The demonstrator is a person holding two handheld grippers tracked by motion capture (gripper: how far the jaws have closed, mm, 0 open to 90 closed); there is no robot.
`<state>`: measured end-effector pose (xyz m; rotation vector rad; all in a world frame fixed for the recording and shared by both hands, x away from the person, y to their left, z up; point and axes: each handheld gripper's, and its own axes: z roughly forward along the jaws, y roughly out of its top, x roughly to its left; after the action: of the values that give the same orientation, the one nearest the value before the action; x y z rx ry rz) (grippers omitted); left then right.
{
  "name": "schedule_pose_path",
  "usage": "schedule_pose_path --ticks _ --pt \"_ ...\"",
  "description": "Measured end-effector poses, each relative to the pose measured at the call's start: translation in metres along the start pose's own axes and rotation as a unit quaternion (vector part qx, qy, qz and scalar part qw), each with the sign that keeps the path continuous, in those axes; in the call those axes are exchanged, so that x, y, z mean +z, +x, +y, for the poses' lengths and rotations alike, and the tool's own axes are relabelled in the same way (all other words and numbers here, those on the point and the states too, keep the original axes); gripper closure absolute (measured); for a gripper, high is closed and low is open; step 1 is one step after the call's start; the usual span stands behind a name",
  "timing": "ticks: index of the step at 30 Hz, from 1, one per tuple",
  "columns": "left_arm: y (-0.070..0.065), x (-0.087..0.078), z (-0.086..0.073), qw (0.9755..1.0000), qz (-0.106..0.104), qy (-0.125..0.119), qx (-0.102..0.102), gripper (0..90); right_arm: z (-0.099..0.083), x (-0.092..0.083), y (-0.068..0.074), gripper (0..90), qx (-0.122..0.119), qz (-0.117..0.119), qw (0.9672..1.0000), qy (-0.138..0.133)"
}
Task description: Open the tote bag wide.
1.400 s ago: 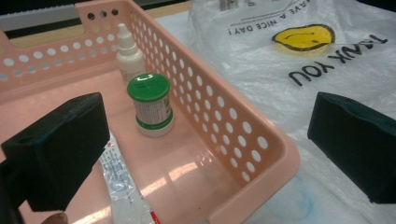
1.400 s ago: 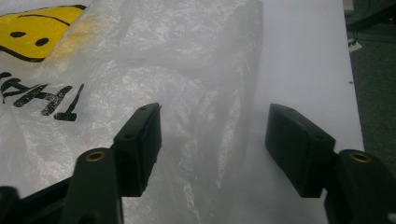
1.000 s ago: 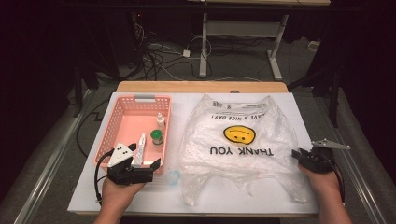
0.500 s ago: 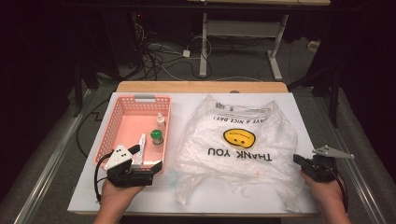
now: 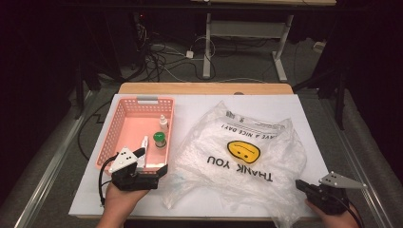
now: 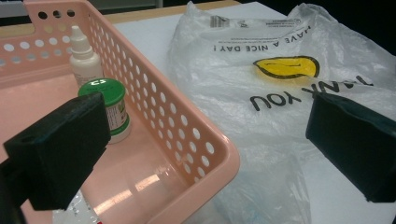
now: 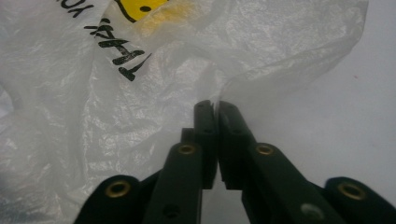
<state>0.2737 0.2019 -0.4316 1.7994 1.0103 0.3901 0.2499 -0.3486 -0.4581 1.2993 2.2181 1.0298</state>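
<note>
Now right tongs (image 7: 215, 106) clenched on bag (image 5: 247, 156) edge — print upside-down, long axis diagonal; left tongs (image 6: 205, 135) released.

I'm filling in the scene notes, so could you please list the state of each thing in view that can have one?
Plastic bag: lying flat and crumpled on the table, print upside down, edge pinched.
Right gripper: shut on the bag's edge.
Left gripper: open, jaws wide apart, nothing between the pads.
Pink basket: upright on the table, open-topped.
Dropper bottle: upright in the basket, capped.
Green-lidded jar: upright in the basket, lid on.
</note>
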Motion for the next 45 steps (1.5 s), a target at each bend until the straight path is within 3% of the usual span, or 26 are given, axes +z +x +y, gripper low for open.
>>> schedule_pose_path --ticks 4,6,9,12,14,17,21,25,28,32,36,37,38,41,42,43,45 --pt "0.002 -0.002 0.002 1.0 0.008 0.002 -0.003 0.0 -0.002 -0.008 0.005 78.9 0.002 0.0 0.9999 -0.01" --pt "0.005 -0.004 0.002 0.9999 0.013 0.003 0.0 0.0 0.002 -0.022 0.003 70.7 0.014 0.005 0.9992 -0.038" --pt "0.008 -0.006 0.001 0.9997 0.022 0.007 0.002 0.0 0.018 -0.034 0.001 64.1 0.002 0.001 0.9972 -0.074" --pt "0.009 -0.006 0.0 0.9996 0.025 0.009 0.0 0.0 0.037 -0.038 0.001 60.8 -0.012 -0.005 0.9956 -0.092" --pt "0.012 -0.007 0.0 0.9996 0.022 0.018 -0.005 0.0 0.051 -0.035 -0.003 57.7 -0.026 -0.008 0.9944 -0.102" --pt "0.012 -0.006 0.0 0.9995 0.017 0.024 -0.004 0.0 0.069 -0.022 -0.016 53.1 -0.021 -0.013 0.9937 -0.109" --pt "0.011 -0.007 -0.001 0.9997 0.018 0.012 0.007 0.0 0.086 0.0 -0.035 49.6 -0.006 -0.017 0.9938 -0.11" --pt "0.011 -0.007 -0.001 0.9999 0.011 0.003 0.012 0.0 0.106 0.026 -0.052 48.1 0.0 -0.02 0.9946 -0.102" --pt "0.011 -0.006 -0.002 0.9998 0.014 -0.006 0.013 0.0 0.121 0.05 -0.071 45.0 0.019 -0.03 0.9947 -0.096" --pt "0.011 -0.006 -0.003 0.9998 0.015 -0.006 0.011 0.0 0.134 0.085 -0.095 35.6 0.045 -0.03 0.9967 -0.061" --pt "0.011 -0.006 -0.004 0.9998 0.013 -0.004 0.013 0.0 0.138 0.111 -0.118 27.9 0.065 -0.027 0.9966 -0.042" --pt "0.011 -0.005 -0.004 0.9999 0.012 -0.005 0.012 0.0 0.138 0.111 -0.118 27.9 0.065 -0.027 0.9966 -0.042" --pt "0.011 -0.005 -0.004 0.9999 0.01 -0.004 0.011 0.0 0.135 0.124 -0.127 23.5 0.072 -0.024 0.9968 -0.024" --pt "0.011 -0.004 -0.005 0.9999 0.007 -0.003 0.008 0.0 0.125 0.14 -0.132 20.0 0.078 -0.007 0.9969 0.009" --pt "0.011 -0.004 -0.005 0.9999 0.007 -0.003 0.008 0.0 0.125 0.14 -0.132 20.0 0.078 -0.007 0.9969 0.009" --pt "0.011 -0.003 -0.005 0.9999 0.006 -0.002 0.009 0.0 0.12 0.147 -0.13 20.2 0.071 0.003 0.9971 0.028" --pt "0.011 -0.003 -0.005 0.9999 0.006 -0.002 0.009 0.0 0.116 0.149 -0.126 23.2 0.056 0.013 0.9976 0.038"
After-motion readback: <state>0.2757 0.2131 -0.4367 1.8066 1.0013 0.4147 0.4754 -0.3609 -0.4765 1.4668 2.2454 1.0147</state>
